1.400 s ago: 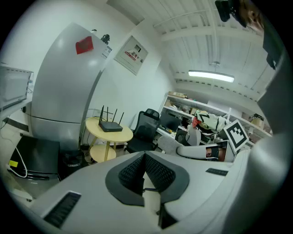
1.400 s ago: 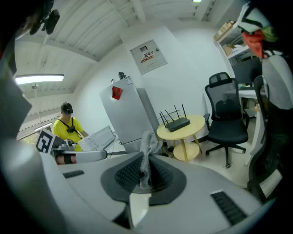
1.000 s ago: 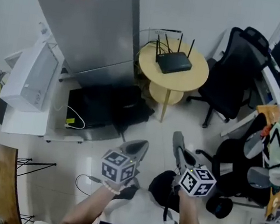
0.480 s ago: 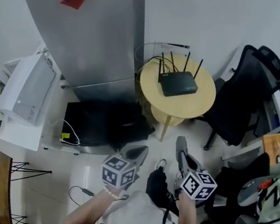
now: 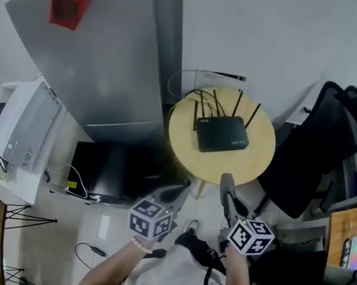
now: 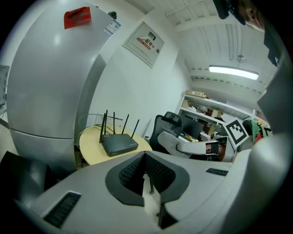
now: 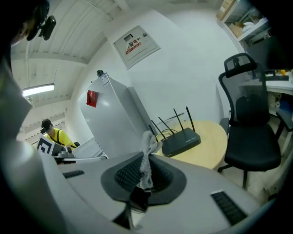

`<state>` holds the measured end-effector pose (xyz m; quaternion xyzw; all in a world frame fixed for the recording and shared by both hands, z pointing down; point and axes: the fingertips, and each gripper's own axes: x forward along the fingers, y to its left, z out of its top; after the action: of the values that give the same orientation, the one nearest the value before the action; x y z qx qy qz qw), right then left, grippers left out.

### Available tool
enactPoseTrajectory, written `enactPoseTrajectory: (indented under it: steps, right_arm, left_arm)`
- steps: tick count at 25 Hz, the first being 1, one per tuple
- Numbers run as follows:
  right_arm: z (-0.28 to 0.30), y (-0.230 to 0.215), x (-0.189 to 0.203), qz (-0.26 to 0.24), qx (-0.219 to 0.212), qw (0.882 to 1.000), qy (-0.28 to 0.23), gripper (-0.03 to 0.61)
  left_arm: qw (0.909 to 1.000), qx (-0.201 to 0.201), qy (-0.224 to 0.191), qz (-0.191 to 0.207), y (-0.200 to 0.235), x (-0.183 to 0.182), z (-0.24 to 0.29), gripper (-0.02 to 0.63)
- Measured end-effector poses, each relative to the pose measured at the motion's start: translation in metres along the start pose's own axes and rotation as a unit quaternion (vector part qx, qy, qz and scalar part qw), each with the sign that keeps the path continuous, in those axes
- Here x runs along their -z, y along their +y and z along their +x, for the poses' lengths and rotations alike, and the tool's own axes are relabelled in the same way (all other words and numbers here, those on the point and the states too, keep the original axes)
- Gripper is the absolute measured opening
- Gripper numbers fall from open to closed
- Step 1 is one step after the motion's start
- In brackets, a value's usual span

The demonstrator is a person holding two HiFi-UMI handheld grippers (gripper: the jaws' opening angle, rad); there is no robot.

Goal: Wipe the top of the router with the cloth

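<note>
Cloth (image 7: pixel 147 157) in right claw (image 5: pixel 226 185), router (image 5: pixel 222 133) on table (image 5: pixel 188 157)

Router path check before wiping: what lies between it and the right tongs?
Only bare tabletop, as the head view shows; the right tongs, shut on the cloth, are short of the router.

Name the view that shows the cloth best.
The right gripper view: the cloth stands as a pale crumpled strip pinched between the jaws of the right tongs. In the head view no cloth can be made out at those tongs; the left gripper view does not show it.
</note>
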<state>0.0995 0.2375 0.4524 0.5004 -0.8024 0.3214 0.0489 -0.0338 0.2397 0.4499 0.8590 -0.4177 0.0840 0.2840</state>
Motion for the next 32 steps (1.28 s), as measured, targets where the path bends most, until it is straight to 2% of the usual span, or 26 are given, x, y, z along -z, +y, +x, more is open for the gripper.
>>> enactPoseTrajectory:
  steps: [7,17,24,32]
  right_arm:
    - [0.048,-0.045,-0.041,-0.016,-0.022,0.999,0.027,0.034]
    - [0.130,-0.073,-0.053,-0.042,-0.028,0.996,0.078,0.034]
    - [0.205,-0.088,-0.067,-0.050,-0.023,0.992,0.113,0.034]
    - [0.305,-0.096,-0.064,-0.076,-0.017,0.981,0.179,0.033]
  left_arm:
    - [0.9995,-0.026,-0.007,-0.016,0.016,-0.030,0.060,-0.003]
    - [0.9971,-0.064,0.002,-0.039,0.062,-0.045,0.104,-0.003]
    - [0.9964,-0.058,0.020,-0.059,0.102,-0.065,0.141,-0.003]
    - [0.9953,-0.056,0.038,-0.069,0.152,-0.079,0.186,-0.003]
